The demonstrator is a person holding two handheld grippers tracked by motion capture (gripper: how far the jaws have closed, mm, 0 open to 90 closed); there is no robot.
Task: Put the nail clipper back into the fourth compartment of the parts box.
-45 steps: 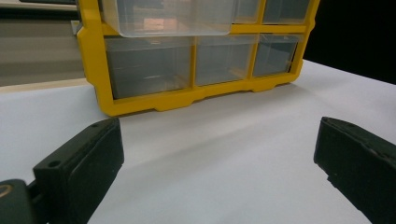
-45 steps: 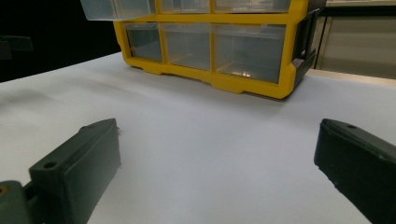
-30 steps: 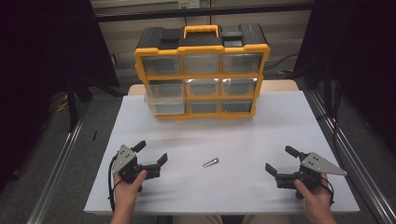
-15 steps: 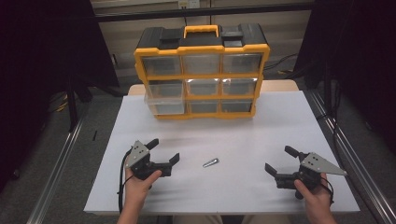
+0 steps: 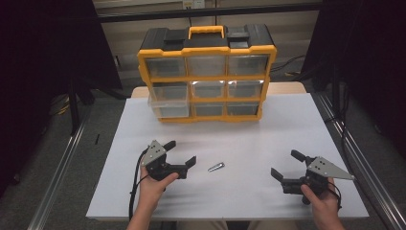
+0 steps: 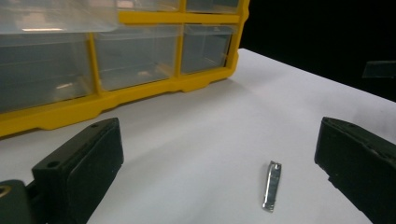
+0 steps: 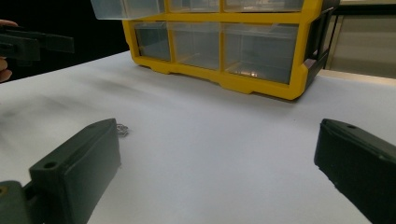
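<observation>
White rectangular table top [image 5: 287,124]: matt, bears everything listed below.

Yellow-and-black plastic drawer cabinet [image 5: 207,72]: stands upright at the far edge of the table, three rows of three clear drawers, yellow carry handle on top. The clear left drawer of the middle row [image 5: 166,103] juts out from its frame.

Left gripper [image 5: 181,156]: black, two-jaw, grey three-cornered plate on top, held in the person's left hand [image 5: 155,184] near the front left of the table. Jaws stand wide apart, holding nothing, aimed toward the metal piece. Against the picture half a second back it sits closer to the piece and lower over the table.

Right gripper [image 5: 286,164]: black, same build, held in the person's right hand [image 5: 321,199] at the front right. Jaws wide apart, empty. Position unchanged from the earlier picture.

Small silvery metal piece [image 5: 216,166]: slim, flat, oblong, shiny; exact kind cannot be told. Lies flat on the bare table between the two grippers, just beside the left one, well apart from the right. In the high view its long axis runs slantwise, near end to the left, far end to the right. In the left gripper view it lies ahead, between the jaws [image 6: 272,185], nearer the right one, touching neither.
</observation>
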